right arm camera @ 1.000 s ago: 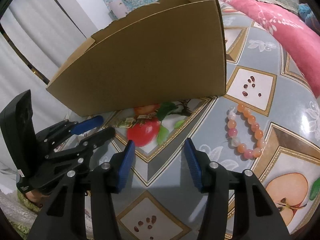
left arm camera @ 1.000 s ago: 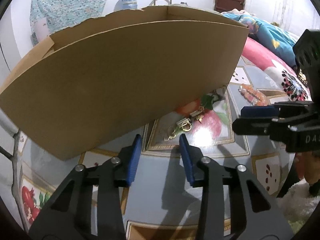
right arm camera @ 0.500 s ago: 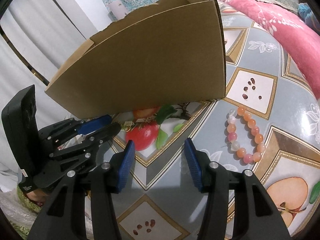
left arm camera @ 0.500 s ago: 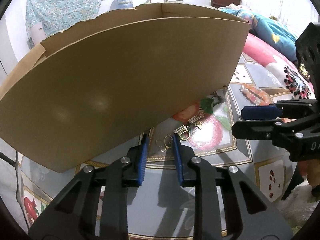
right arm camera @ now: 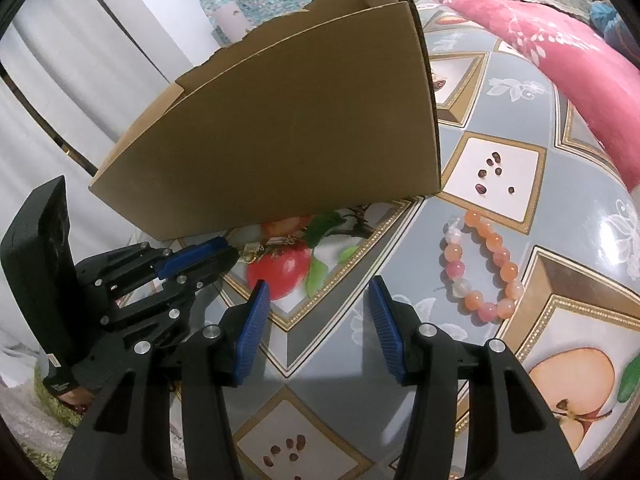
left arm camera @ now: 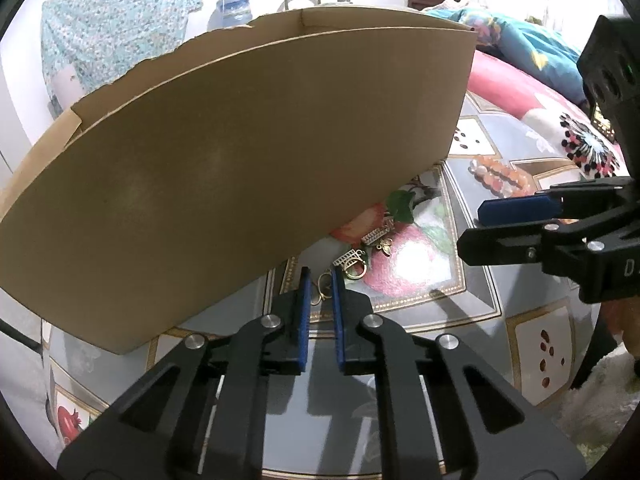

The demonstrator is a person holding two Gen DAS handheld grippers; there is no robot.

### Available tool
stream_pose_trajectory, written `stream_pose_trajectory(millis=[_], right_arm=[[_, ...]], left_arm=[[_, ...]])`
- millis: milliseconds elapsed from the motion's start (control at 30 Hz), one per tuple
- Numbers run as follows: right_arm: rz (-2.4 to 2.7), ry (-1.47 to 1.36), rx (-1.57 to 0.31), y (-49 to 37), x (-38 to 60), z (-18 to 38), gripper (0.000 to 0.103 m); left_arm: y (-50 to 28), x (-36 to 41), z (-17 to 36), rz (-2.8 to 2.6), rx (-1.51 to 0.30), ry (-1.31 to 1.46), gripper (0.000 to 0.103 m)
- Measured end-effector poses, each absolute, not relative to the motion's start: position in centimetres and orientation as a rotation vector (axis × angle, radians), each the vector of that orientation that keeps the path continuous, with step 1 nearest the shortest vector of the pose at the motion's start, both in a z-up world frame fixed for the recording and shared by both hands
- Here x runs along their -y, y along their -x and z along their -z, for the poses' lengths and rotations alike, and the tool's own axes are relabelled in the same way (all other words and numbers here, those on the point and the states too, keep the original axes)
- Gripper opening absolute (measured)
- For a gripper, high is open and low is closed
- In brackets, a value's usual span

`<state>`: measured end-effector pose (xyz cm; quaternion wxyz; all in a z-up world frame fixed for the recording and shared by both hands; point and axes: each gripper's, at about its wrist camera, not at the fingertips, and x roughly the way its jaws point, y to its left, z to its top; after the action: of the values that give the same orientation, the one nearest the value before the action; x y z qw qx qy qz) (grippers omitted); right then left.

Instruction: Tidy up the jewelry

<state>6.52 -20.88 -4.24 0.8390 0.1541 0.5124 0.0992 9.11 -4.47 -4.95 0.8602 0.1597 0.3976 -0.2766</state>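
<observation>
A gold charm chain (left arm camera: 354, 259) lies on the patterned tablecloth just in front of the cardboard box (left arm camera: 240, 160). My left gripper (left arm camera: 320, 276) is closing, and its blue pads pinch the chain's near gold loop between them. In the right wrist view the left gripper (right arm camera: 226, 250) touches the end of the chain (right arm camera: 276, 242) under the box's edge. My right gripper (right arm camera: 318, 292) hovers open over the cloth with nothing between its fingers; it also shows at the right of the left wrist view (left arm camera: 476, 228). An orange and pink bead bracelet (right arm camera: 509, 270) lies to its right.
The tall box (right arm camera: 300, 140) stands close behind the chain and hides its own inside. The bead bracelet (left arm camera: 496, 170) shows past the box's right corner. A pink blanket (right arm camera: 560, 52) lies along the table's far right side. Open tablecloth (right arm camera: 328, 344) lies under the right gripper.
The left gripper's jaws have narrowed from wide apart to almost together and have slid forward onto the gold chain's near loop. The right gripper has stayed still and open.
</observation>
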Motion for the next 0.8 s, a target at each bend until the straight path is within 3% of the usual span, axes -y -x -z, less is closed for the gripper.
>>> stream_pose_trajectory(millis=[800], right_arm=[[-0.235, -0.288, -1.085, -6.5, 18.7, 3.5, 0.05]], left_arm=[[-6.2, 0.8, 4.8, 0.562, -0.877, -0.273, 0.009]])
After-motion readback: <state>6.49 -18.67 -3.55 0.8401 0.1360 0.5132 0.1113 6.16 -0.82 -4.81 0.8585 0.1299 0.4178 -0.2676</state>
